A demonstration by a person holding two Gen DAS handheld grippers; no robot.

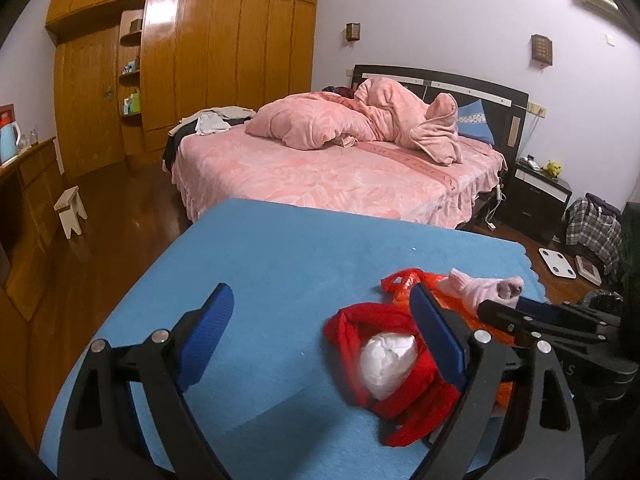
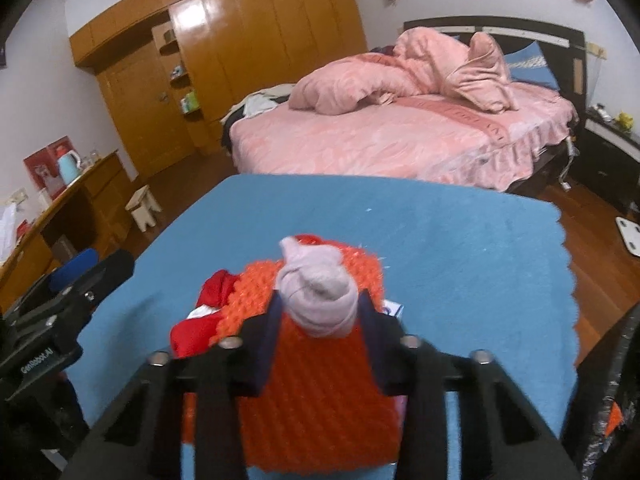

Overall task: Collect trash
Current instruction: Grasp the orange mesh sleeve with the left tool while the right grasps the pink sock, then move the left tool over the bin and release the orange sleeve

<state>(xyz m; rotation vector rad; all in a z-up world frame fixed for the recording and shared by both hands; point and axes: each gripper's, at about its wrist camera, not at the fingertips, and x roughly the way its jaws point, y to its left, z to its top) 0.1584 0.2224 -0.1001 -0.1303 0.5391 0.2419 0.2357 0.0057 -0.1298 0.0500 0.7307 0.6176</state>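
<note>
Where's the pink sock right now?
Between the right gripper fingers, which press on the pink sock, above the orange bag on the blue table.

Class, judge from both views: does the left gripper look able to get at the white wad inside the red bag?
Probably yes: the left gripper stands open, the white wad lies exposed in the red bag between its fingers, nothing covering it.

We see pink-sheeted bed [image 1: 336, 176] with crumpled pink duvet [image 1: 360, 124] and blue pillow [image 1: 474, 122]; glossy wooden wardrobe [image 1: 224, 60] behind; small pale wooden stool [image 1: 71, 210] on floor; light-blue kettle [image 1: 8, 140] on wooden desk.
</note>
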